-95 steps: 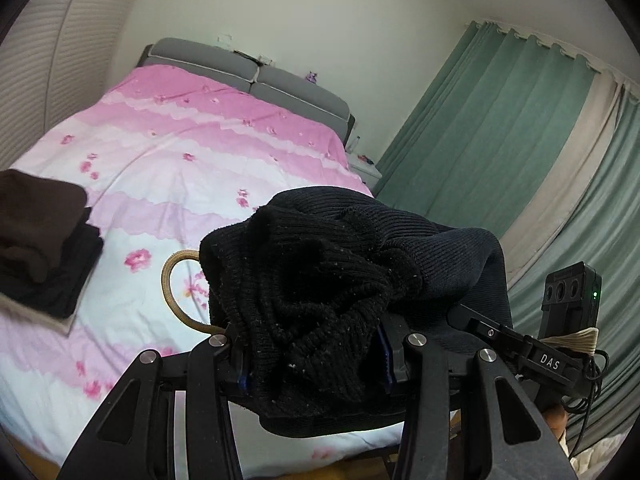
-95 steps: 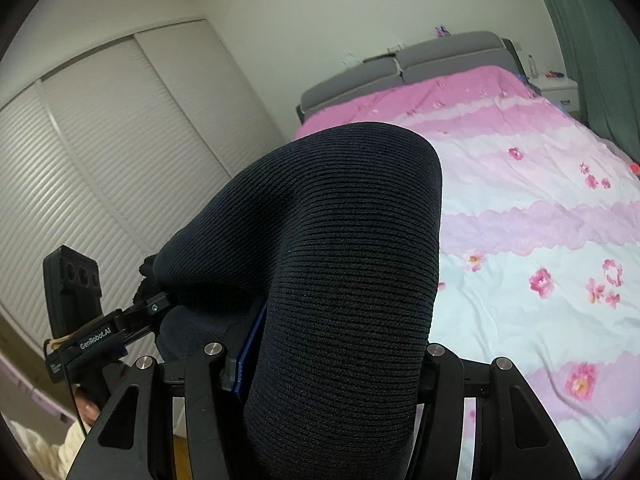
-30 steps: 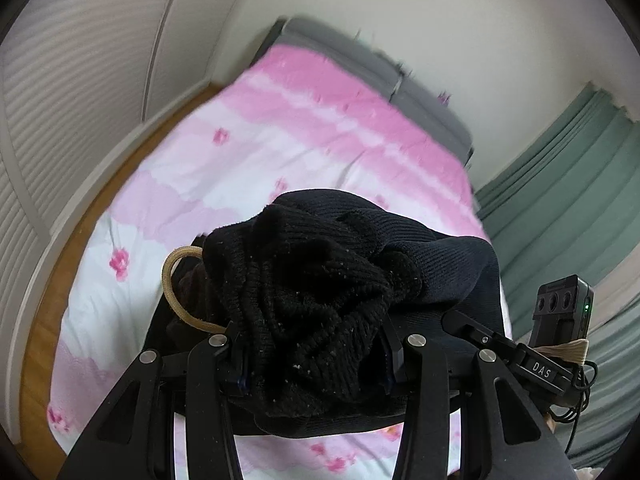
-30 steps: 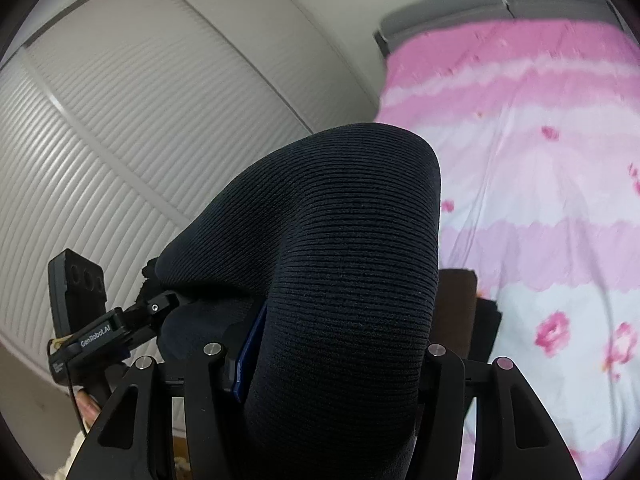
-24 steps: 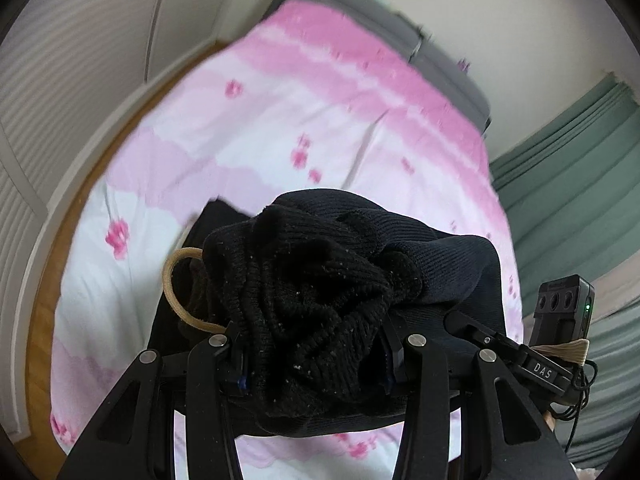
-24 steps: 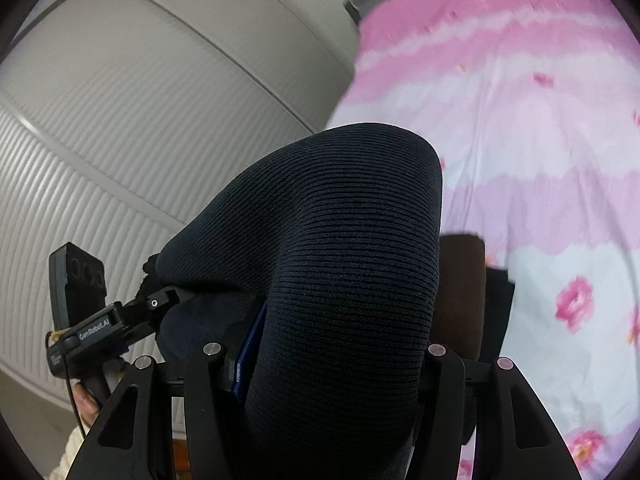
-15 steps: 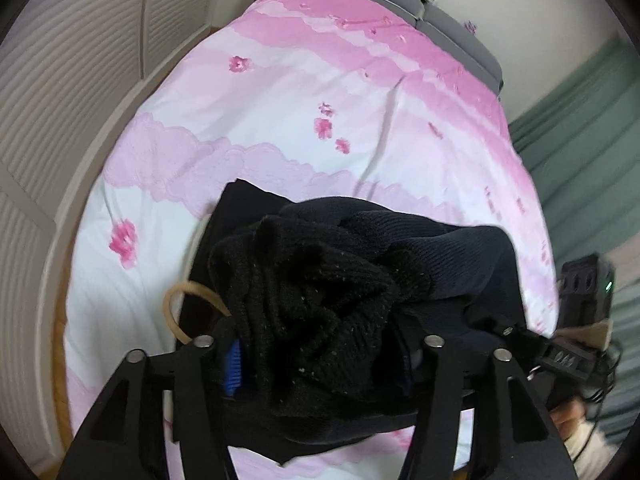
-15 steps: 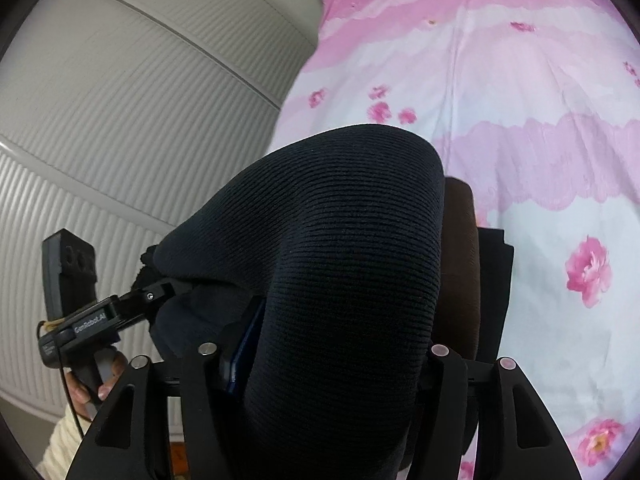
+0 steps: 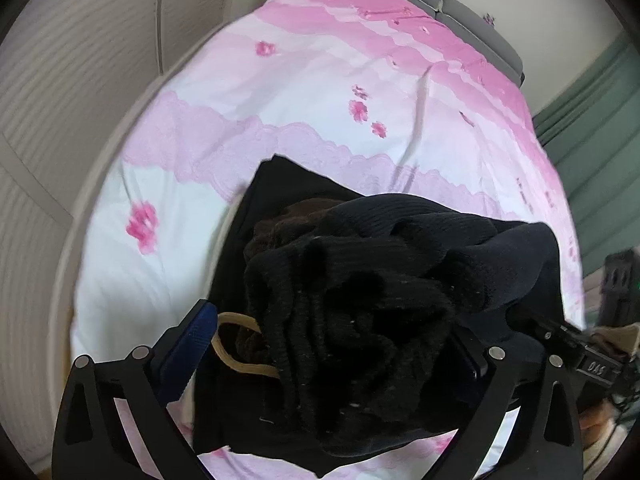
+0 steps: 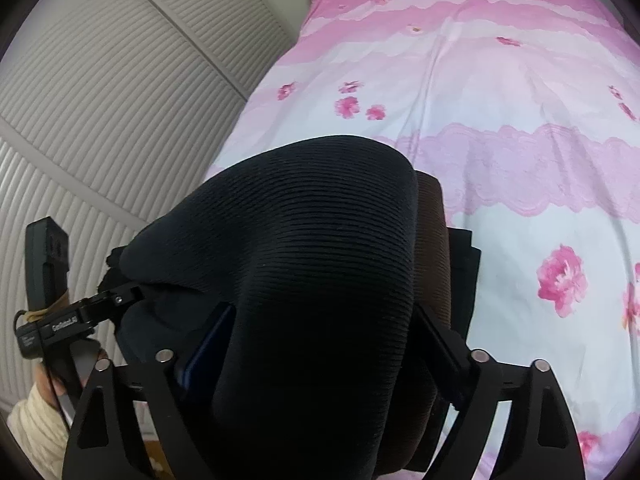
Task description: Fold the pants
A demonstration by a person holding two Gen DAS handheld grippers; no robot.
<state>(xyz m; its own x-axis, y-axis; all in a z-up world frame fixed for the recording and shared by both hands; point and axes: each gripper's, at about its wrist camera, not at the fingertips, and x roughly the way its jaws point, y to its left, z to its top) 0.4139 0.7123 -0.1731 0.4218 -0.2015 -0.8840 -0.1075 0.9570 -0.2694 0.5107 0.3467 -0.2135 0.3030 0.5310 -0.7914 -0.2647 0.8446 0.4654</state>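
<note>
- The pink flowered bed cover point(image 9: 280, 92) now fills both views; the carried bundle has come down over the near-left stack of dark folded clothes point(image 10: 460, 264);
- The folded black ribbed knit pants point(image 10: 312, 264) rest on that stack, so placement looks nearly done;
- The left tool point(image 9: 332, 344) has spread wide, loosing the cloth; the right tool point(image 10: 320, 340), also parted, still straddles the fold.

Bed: covered by a pink-and-white floral duvet point(image 9: 304, 92), grey headboard point(image 9: 472, 20) at the far end.
On the duvet: a stack of folded dark clothes point(image 10: 460, 264), brown piece point(image 10: 434, 248) above black ones.
Stack position: near the bed's wardrobe-side edge.
</note>
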